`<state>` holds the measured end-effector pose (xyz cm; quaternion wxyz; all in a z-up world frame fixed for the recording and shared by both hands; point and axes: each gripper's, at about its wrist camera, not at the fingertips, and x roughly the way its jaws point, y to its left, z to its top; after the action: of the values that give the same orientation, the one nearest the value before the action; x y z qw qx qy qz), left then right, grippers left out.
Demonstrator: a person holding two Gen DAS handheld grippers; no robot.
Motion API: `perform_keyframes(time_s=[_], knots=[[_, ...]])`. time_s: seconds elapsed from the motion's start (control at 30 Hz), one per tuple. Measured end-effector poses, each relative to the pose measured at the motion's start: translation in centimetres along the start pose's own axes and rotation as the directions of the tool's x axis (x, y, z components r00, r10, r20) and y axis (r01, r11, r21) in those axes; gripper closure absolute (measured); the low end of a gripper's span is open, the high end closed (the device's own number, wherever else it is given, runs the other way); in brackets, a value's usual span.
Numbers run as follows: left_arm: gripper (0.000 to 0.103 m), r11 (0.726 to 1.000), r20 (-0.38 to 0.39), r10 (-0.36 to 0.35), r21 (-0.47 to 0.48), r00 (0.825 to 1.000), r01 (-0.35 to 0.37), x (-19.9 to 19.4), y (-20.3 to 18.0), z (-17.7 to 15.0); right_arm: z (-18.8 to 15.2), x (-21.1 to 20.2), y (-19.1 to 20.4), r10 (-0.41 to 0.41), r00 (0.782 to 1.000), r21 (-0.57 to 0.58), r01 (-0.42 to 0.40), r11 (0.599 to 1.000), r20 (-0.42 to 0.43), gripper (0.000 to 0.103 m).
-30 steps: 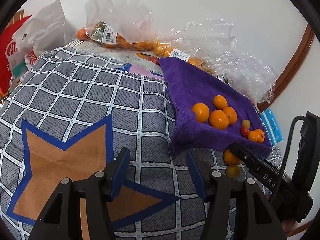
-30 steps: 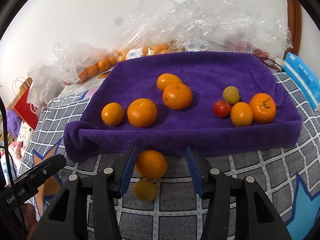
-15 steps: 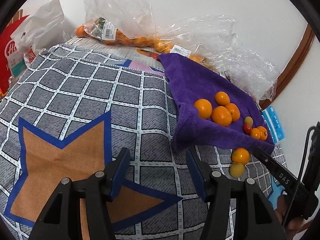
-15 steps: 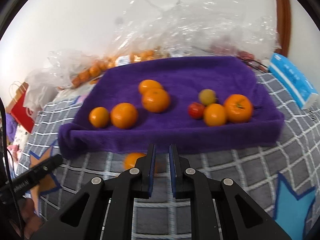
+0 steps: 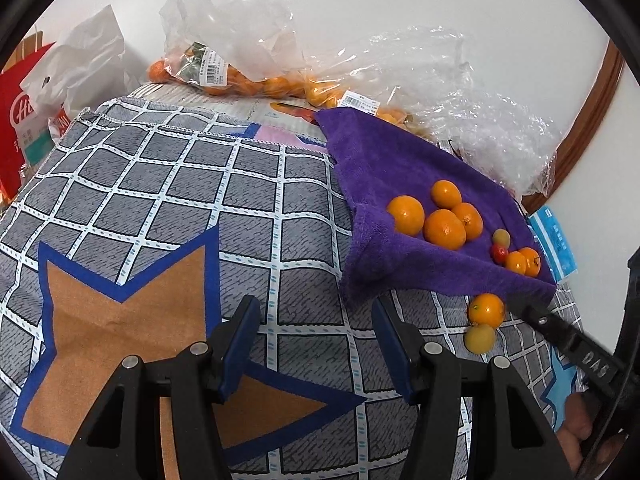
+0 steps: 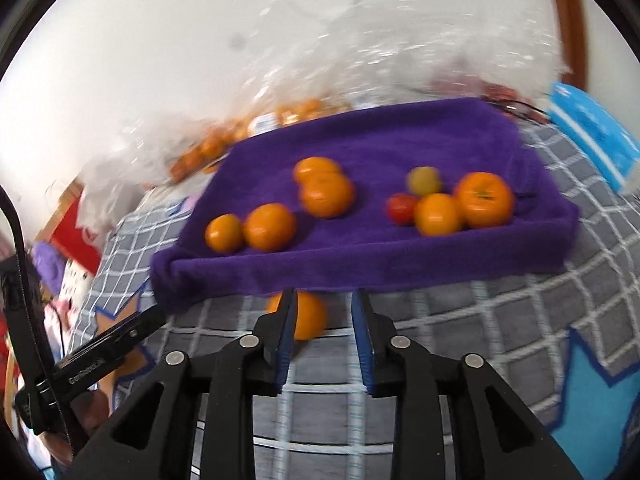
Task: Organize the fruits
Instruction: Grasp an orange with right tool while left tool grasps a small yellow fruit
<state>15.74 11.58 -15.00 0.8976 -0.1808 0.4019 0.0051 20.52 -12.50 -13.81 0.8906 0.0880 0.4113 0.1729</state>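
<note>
A purple towel (image 5: pixel 404 168) (image 6: pixel 400 136) holds several oranges and small fruits, among them a red one (image 6: pixel 402 208). An orange (image 5: pixel 486 310) (image 6: pixel 308 316) and a yellow fruit (image 5: pixel 479 339) lie on the checked cloth just in front of the towel. My left gripper (image 5: pixel 316 320) is open and empty over the cloth, left of the towel. My right gripper (image 6: pixel 324 312) is open and empty; the loose orange sits just beyond its left finger. The right wrist view is blurred. The right gripper's finger shows in the left wrist view (image 5: pixel 560 332).
Clear plastic bags (image 5: pixel 240 40) with oranges lie along the wall behind the towel. A red and white bag (image 5: pixel 36 112) stands at the far left. A blue packet (image 5: pixel 556 240) (image 6: pixel 592 132) lies right of the towel. A checked cloth with star patterns (image 5: pixel 160 208) covers the surface.
My right gripper shut empty half a second ago and is open again now, and it has shifted right and back. The left gripper stayed open and drew back slightly.
</note>
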Motion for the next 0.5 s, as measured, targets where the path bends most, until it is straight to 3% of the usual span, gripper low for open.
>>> perform_keyframes(time_s=[0.1, 0.23, 0.5], knots=[[0.047, 1.0, 0.006, -0.005, -0.022, 1.0, 0.006, 0.0, 0.4, 0.1, -0.3, 1.4, 1.0, -0.028, 0.999, -0.026, 0.027, 0.999, -0.015, 0.071], [0.047, 0.999, 0.007, -0.012, -0.034, 1.0, 0.012, 0.1, 0.6, 0.2, -0.5, 2.5, 0.6, 0.041, 0.998, 0.011, -0.041, 0.999, -0.053, 0.067], [0.045, 1.0, 0.026, 0.023, 0.014, 0.999, -0.023, 0.2, -0.3, -0.2, -0.7, 1.8, 0.4, 0.038, 0.998, -0.01, -0.038, 0.999, -0.052, 0.069]])
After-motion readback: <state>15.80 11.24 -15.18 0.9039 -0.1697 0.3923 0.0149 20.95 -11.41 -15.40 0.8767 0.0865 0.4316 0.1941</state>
